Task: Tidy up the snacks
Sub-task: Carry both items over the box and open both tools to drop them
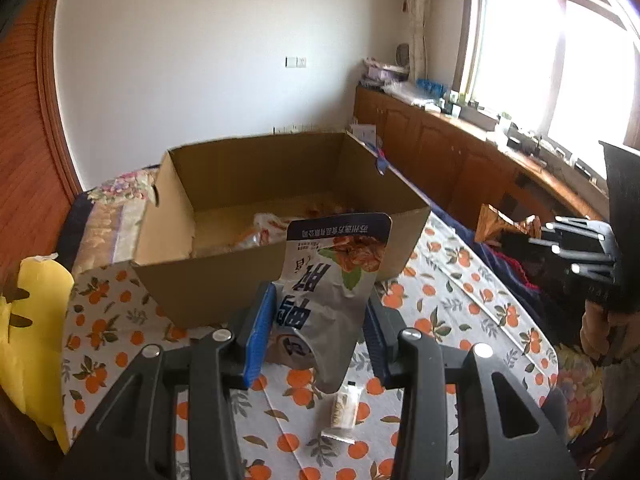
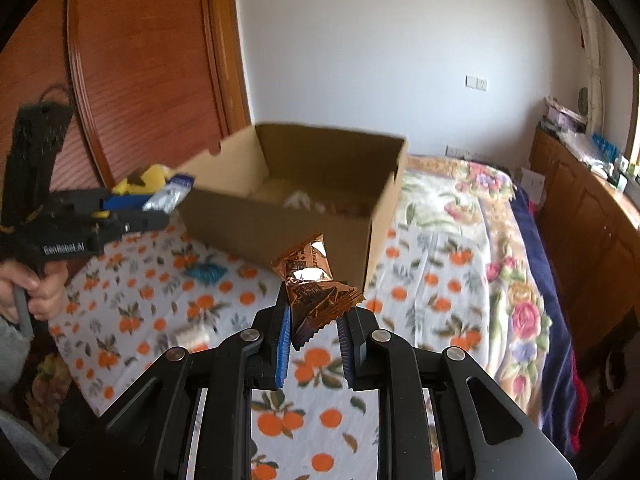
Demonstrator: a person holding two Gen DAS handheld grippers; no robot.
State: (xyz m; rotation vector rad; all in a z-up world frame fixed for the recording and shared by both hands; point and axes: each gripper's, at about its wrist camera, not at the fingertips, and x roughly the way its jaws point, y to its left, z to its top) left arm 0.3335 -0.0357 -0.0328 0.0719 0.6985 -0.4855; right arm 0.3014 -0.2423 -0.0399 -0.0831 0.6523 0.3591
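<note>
Before cardboard box (image 1: pixel 224 280): both fingers clamped, left (image 1: pixel 320 336) silver pouch (image 1: pixel 328 280), right (image 2: pixel 312 332) brown wrapper (image 2: pixel 316 296).

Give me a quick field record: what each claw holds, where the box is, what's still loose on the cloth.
left claw: shut on silver pouch, held up in front of the box
right claw: shut on brown wrapper, held above the cloth
cardboard box: open-topped, on the orange-print cloth, some packets already inside
loose item: small pale packet lying on the cloth below the left claw
other: yellow object at the cloth's left edge
</note>
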